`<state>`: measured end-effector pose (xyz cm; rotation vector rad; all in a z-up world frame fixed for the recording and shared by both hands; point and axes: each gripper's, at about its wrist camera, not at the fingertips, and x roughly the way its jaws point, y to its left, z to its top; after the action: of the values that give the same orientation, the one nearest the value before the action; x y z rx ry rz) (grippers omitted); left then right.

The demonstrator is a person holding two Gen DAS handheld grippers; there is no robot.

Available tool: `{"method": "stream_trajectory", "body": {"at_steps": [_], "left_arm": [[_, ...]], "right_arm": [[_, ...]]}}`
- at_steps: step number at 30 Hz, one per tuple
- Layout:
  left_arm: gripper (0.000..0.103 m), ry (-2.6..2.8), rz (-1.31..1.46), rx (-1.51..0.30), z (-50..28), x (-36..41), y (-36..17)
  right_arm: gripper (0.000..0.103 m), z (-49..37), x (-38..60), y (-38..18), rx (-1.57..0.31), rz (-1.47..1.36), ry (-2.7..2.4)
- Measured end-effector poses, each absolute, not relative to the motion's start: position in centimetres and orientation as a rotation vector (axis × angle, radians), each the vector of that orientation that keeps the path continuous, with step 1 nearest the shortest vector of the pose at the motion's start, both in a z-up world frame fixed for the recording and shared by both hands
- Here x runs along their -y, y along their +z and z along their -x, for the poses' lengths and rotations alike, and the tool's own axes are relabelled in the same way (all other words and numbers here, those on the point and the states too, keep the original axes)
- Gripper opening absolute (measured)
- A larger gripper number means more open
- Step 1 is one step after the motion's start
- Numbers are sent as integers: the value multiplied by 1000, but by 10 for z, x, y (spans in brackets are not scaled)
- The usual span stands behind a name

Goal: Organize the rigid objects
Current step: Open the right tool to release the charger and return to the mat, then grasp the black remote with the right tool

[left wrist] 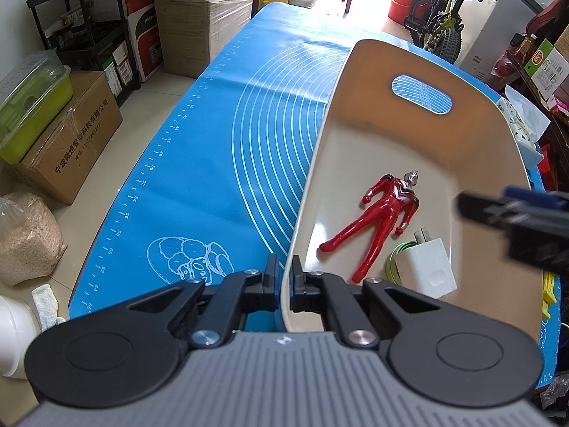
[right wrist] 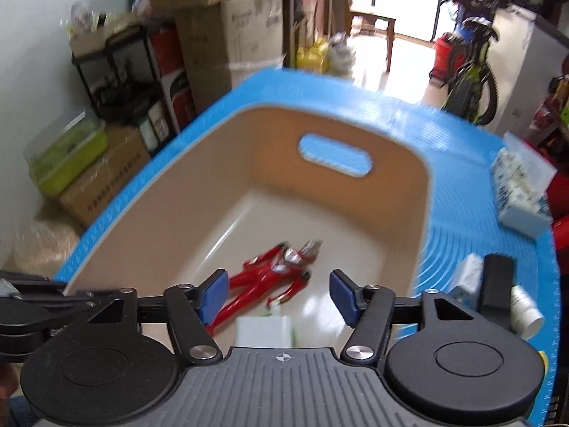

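Observation:
A beige bin with a handle slot stands on the blue mat. Inside lie a red hero figure, a white charger plug and a green tape roll. My left gripper is shut on the bin's near left wall. My right gripper is open and empty above the bin's near end, over the figure and the charger; it also shows at the right edge of the left wrist view. The right wrist view is blurred.
Right of the bin on the mat lie a tissue pack, a small box, a black block and a white bottle. A yellow piece lies by the bin. Cardboard boxes, shelves and a bicycle surround the table.

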<state>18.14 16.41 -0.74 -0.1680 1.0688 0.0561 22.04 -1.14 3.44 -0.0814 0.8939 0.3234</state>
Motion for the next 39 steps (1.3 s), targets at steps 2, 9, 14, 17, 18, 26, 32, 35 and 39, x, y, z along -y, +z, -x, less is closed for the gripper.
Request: {"method": "stream_trajectory", "body": {"at_steps": [2, 9, 14, 17, 18, 26, 32, 35, 39], "left_arm": [[7, 56, 168, -1069, -181, -165, -7], [7, 56, 170, -1069, -181, -165, -7], [7, 56, 169, -1069, -181, -165, -7], [7, 56, 168, -1069, -181, -165, -7], [7, 56, 169, -1069, -181, -165, -7], [7, 57, 168, -1069, -181, -166, -7], [7, 57, 167, -1070, -181, -165, -7], [7, 58, 165, -1070, -181, -166, -7], [7, 57, 166, -1070, -181, -166, -7]], "right_arm": [[75, -219, 26, 46, -862, 46, 305], [87, -218, 84, 62, -797, -28, 204], [88, -220, 132, 45, -825, -80, 95], [88, -221, 155, 31, -838, -84, 45], [88, -224, 161, 25, -850, -79, 31], [88, -235, 191, -26, -969, -125, -40], [86, -238, 192, -53, -982, -101, -75], [86, -241, 192, -60, -969, -107, -79], [84, -250, 191, -69, -968, -101, -93]]}}
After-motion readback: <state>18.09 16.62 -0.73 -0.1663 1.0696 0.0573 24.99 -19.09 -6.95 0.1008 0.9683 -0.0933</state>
